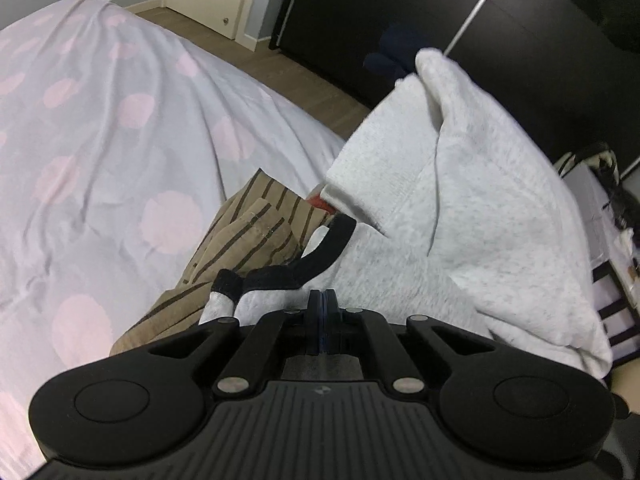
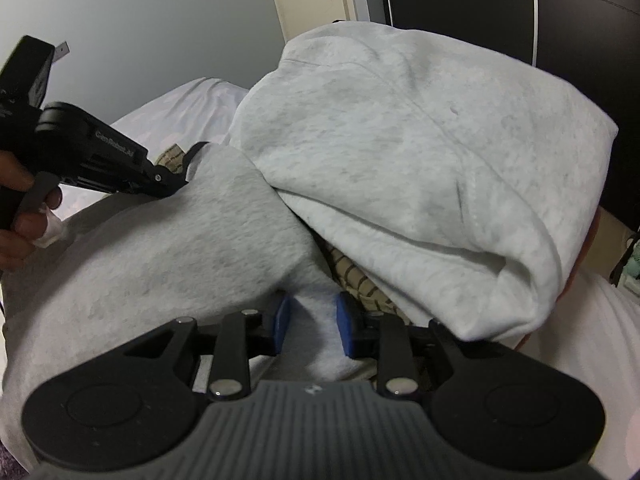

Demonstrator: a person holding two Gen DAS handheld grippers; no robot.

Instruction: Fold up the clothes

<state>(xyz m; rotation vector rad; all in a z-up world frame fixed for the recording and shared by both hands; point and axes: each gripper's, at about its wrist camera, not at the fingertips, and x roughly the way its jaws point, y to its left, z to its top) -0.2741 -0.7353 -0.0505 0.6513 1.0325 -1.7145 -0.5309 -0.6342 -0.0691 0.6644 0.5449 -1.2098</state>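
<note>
A light grey fleece hoodie (image 1: 472, 200) lies bunched on the bed, with black drawstring trim (image 1: 320, 256) near my left gripper. My left gripper (image 1: 323, 300) is shut, its jaws pressed together at the hoodie's edge; the cloth between them is barely visible. In the right wrist view the hoodie (image 2: 400, 152) is folded over itself. My right gripper (image 2: 312, 316) is shut on a fold of the grey cloth between its blue pads (image 2: 282, 316). The left gripper (image 2: 172, 178) also shows there at the hoodie's far left edge.
A brown striped garment (image 1: 240, 236) lies under the hoodie; it also shows in the right wrist view (image 2: 360, 280). The bed sheet (image 1: 120, 128) is white with pink dots. A dark wardrobe (image 1: 400, 4) and wooden floor (image 1: 288, 76) lie beyond the bed.
</note>
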